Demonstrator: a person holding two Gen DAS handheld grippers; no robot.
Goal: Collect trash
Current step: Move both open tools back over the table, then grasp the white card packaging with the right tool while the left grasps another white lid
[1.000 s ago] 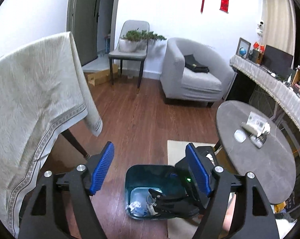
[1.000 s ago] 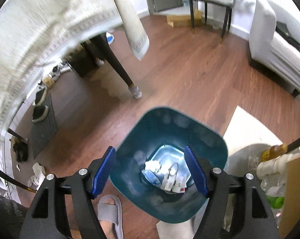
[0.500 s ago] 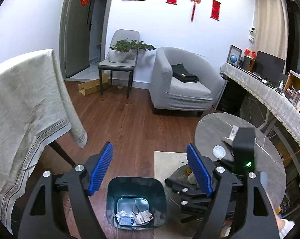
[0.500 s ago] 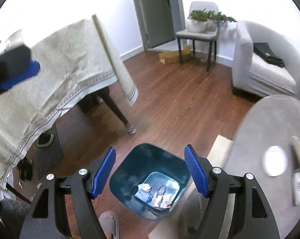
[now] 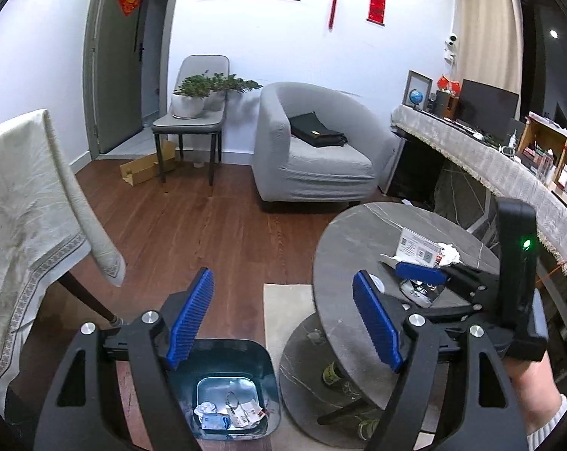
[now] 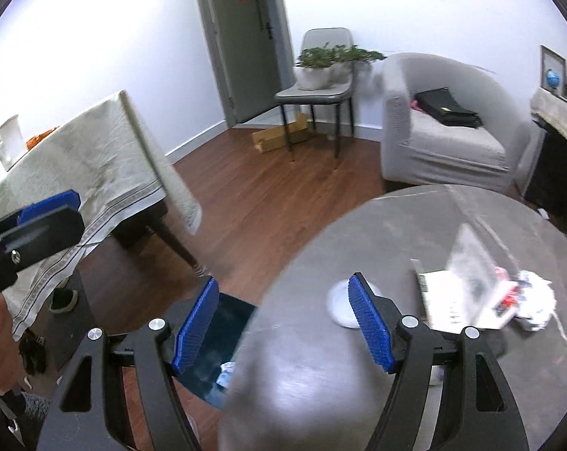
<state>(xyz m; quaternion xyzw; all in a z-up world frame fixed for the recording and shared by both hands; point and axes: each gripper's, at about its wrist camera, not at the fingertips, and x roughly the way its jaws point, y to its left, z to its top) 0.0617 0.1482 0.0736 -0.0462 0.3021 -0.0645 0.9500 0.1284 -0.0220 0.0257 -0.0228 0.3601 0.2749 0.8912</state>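
Observation:
A teal trash bin (image 5: 229,387) stands on the wood floor with paper scraps in its bottom; its rim also shows in the right wrist view (image 6: 216,342). My left gripper (image 5: 283,319) is open and empty above the bin. My right gripper (image 6: 283,325) is open and empty over the round grey table (image 6: 358,376); it also shows in the left wrist view (image 5: 426,280). On the table lie a crumpled white paper (image 6: 535,302), a card stand (image 6: 471,274), flat papers (image 6: 445,300) and a white round lid (image 6: 340,306).
A cloth-covered table (image 5: 24,203) stands at the left. A grey armchair (image 5: 313,150) and a chair with potted plants (image 5: 193,112) are at the back. A beige rug (image 5: 287,300) lies under the round table. A long counter (image 5: 490,165) runs along the right.
Both grippers rose away from the bin. My right gripper swung right, from over the bin to over the round table. Both stayed open.

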